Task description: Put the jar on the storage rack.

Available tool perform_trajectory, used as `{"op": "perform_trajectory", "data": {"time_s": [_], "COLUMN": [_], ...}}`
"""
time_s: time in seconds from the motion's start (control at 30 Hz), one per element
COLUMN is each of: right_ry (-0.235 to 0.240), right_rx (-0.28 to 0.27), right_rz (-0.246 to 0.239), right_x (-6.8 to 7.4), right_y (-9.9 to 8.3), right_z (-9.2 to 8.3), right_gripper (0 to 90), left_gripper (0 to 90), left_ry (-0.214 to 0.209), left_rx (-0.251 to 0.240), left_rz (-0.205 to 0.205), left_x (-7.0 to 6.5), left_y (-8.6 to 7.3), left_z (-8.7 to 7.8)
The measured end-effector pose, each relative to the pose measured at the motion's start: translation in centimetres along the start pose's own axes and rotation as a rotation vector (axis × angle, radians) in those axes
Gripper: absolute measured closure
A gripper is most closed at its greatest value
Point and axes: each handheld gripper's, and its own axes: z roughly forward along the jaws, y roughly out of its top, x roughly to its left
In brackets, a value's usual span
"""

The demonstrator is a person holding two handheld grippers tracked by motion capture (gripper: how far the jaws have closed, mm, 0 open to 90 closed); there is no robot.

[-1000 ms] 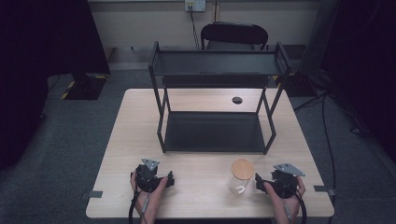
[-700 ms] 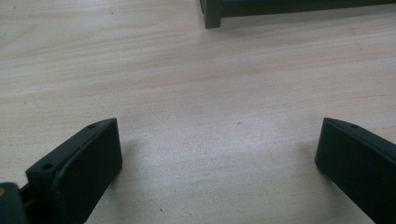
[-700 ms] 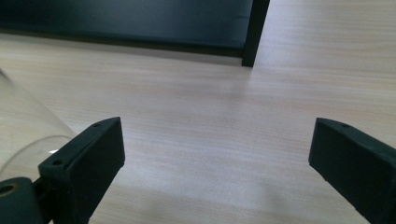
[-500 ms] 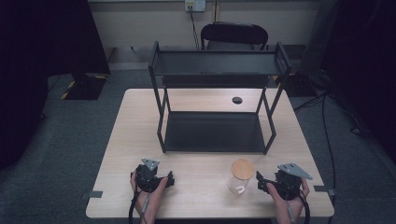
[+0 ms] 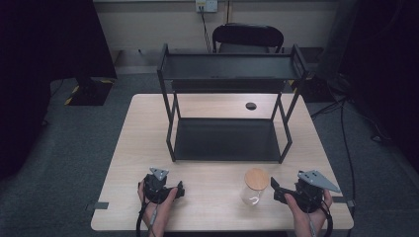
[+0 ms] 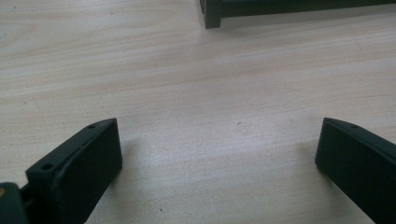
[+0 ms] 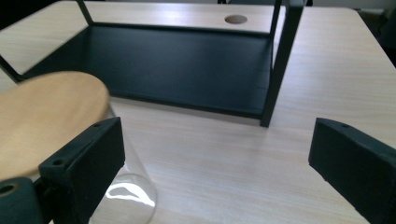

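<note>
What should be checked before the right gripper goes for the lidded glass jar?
1. right gripper jaws wide open: ok.
2. glass jar upright on the table, wooden lid on: ok.
3. Jar centred between the jaws: not ok; in the right gripper view it sits at the left jaw.
4. left gripper open and apart from the jar: ok.
5. black shelf rack lower shelf free: ok.
6. Lid seated tightly: cannot tell.
</note>
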Motion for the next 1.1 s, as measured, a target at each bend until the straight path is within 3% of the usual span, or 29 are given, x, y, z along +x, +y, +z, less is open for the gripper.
{"op": "perform_trajectory", "data": {"time_s": [0.33,0.43,0.8,1.1], "right_ry": [0.097,0.102,0.161,0.200], "right_rx": [-0.055,-0.059,-0.045,-0.033], "right_rz": [-0.029,-0.041,-0.089,-0.116], "right_x": [1.9,2.3,4.4,5.3], "right_y": [1.3,1.3,0.8,0.1], "right_z": [-1.5,-1.5,-0.3,0.9], "right_gripper": [1.9,1.7,1.5,1.2], "left_gripper": [0.1,0.1,0.1,0.1], "left_ry": [0.000,0.000,0.000,0.000], "left_rx": [0.000,0.000,0.000,-0.002], "left_rz": [0.000,0.000,0.000,0.000], "left_x": [0.0,0.0,0.0,0.0], "left_y": [0.0,0.0,0.0,0.0], "left_z": [0.0,0.0,0.0,0.0]}}
